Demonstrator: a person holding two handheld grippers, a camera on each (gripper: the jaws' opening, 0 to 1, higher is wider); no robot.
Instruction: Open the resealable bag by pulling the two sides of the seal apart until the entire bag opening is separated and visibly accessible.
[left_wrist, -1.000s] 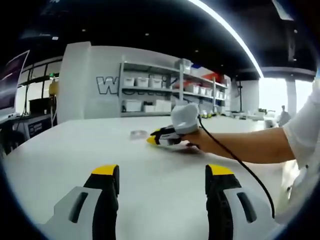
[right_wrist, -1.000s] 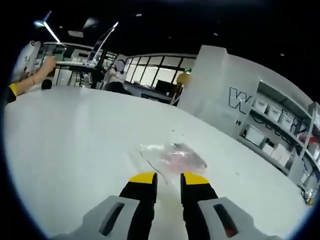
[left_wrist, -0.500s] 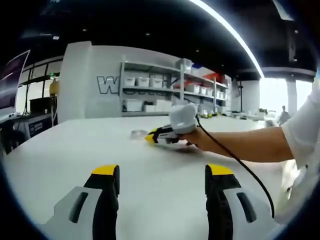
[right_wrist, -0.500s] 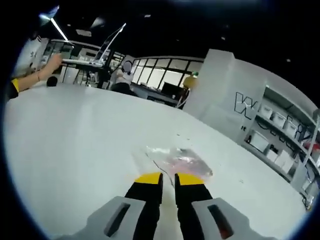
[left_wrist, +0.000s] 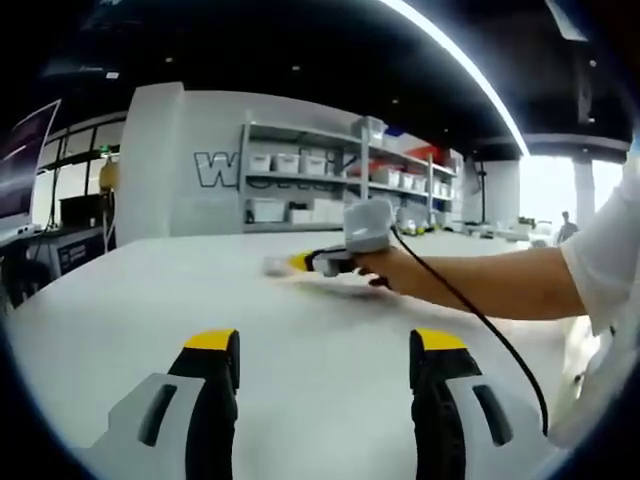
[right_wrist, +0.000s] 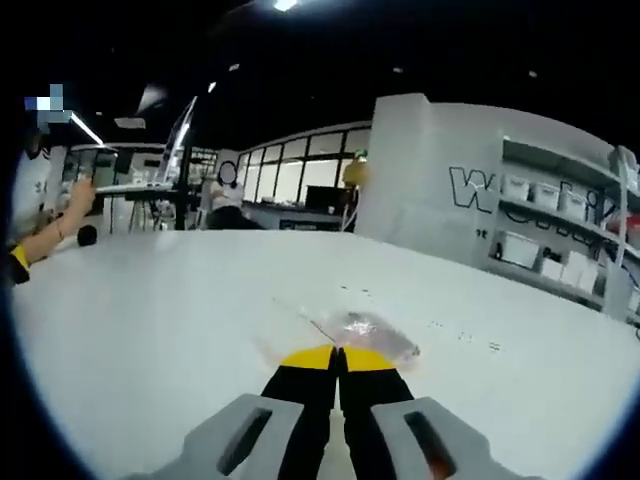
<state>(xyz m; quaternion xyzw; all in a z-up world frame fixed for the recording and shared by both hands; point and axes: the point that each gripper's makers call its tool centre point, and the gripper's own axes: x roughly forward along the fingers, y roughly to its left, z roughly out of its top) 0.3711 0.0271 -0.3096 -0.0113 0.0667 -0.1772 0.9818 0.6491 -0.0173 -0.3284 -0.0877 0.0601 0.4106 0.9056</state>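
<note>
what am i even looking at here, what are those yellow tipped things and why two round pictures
No robot here: a person holds a two-jaw gripper in each hand, and a fisheye camera rides on each. In the left gripper view, the left gripper waits open above the white table, while the person's hand works the right gripper farther off. In the right gripper view, that right gripper has its yellow-tipped jaws closed at the near edge of a clear resealable bag lying on the table.
</note>
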